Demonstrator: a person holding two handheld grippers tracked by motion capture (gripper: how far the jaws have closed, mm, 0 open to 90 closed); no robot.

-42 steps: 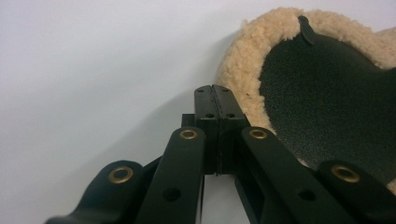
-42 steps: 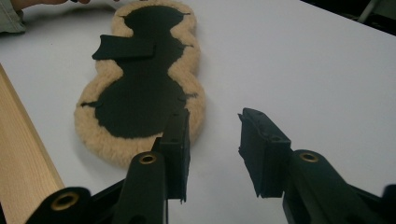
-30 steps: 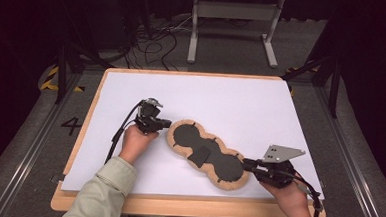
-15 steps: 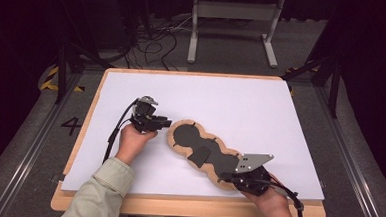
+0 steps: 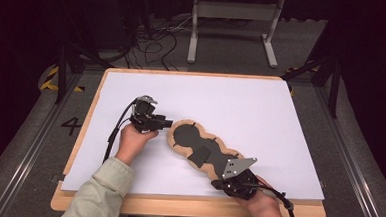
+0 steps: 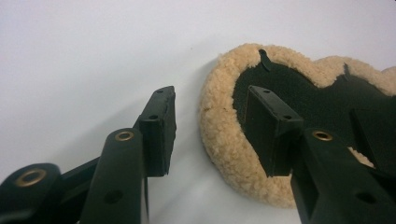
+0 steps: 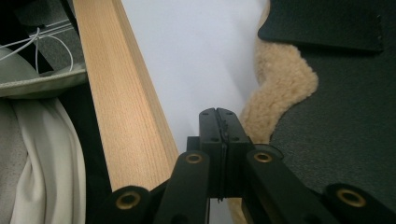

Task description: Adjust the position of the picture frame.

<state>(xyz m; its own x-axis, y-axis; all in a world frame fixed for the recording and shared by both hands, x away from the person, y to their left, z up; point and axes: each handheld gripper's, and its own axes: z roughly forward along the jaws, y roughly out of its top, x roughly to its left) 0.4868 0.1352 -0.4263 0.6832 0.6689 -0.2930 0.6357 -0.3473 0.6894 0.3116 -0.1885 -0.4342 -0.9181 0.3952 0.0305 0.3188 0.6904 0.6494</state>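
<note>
In the middle of the white table top (image 5: 241,106) lies a long, bumpy pad (image 5: 201,150). It is black on top with a fluffy tan edge all around. It lies flat and slanted, from the middle of the table down toward the front edge on the right.

The left gripper (image 5: 162,122) is at the far left end of the pad. In the left gripper view its two black jaws are wide apart. One jaw is over the bare white table and the other is over the black part of the pad (image 6: 299,98), with the fluffy edge between them. I cannot tell if they touch it.

The right gripper (image 5: 227,183) is at the near end of the pad, close to the wooden edge (image 7: 123,98) of the table. In the right gripper view its jaws are pressed together, just beside the fluffy edge (image 7: 280,84), with nothing between them.

A pale sleeve (image 5: 99,191) comes in from the bottom left.
</note>
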